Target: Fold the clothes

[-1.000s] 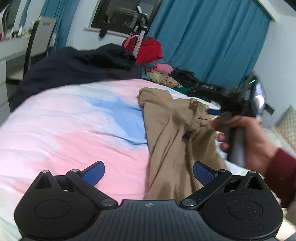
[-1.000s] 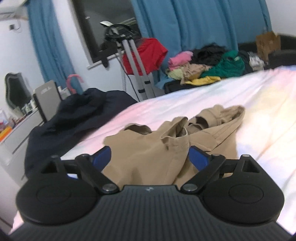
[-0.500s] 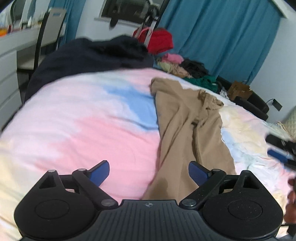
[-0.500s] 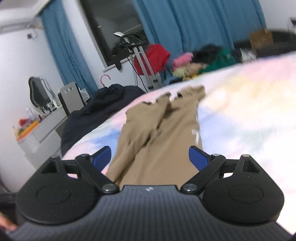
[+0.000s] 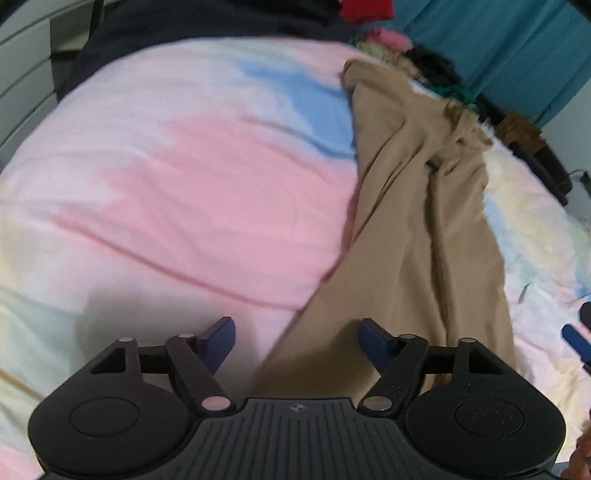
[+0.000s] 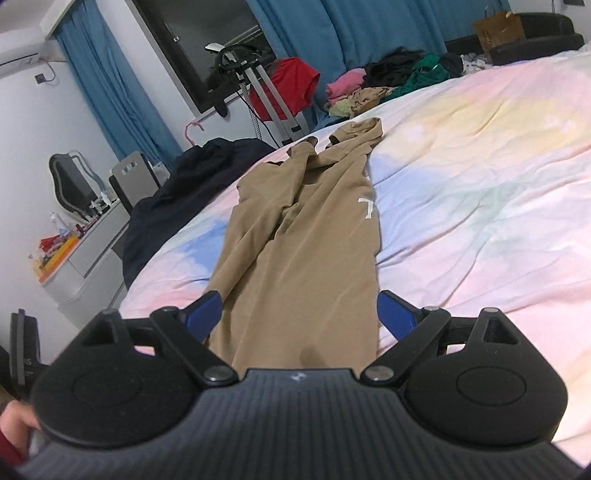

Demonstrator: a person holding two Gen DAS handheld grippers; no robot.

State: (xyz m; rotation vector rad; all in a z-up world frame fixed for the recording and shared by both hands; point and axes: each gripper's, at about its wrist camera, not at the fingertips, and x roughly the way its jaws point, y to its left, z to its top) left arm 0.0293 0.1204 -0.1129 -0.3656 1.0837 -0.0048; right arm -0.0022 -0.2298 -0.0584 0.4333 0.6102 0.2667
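Note:
A tan garment (image 5: pixel 413 221) lies stretched lengthwise on the pastel bedspread (image 5: pixel 184 166), its bunched end far away and its near end toward me. My left gripper (image 5: pixel 297 338) is open, low over the bed, with the garment's near left edge between its blue fingers. In the right wrist view the tan garment (image 6: pixel 303 240) runs straight away from me. My right gripper (image 6: pixel 299 314) is open, straddling the near end of the cloth, which fills the gap between its fingers. A blue tip of the right gripper (image 5: pixel 576 339) shows at the left view's right edge.
A dark blue garment (image 6: pixel 192 177) is heaped on the bed's far left side. A heap of clothes (image 6: pixel 388 81) lies beyond the bed by the blue curtains (image 6: pixel 369 26). A red cloth (image 6: pixel 291 81) hangs on a stand. A desk and chair (image 6: pixel 81 221) stand left of the bed.
The garment has been drawn out from a bunched heap into a long strip. Both grippers have pulled back to its near end and dropped lower toward the bed.

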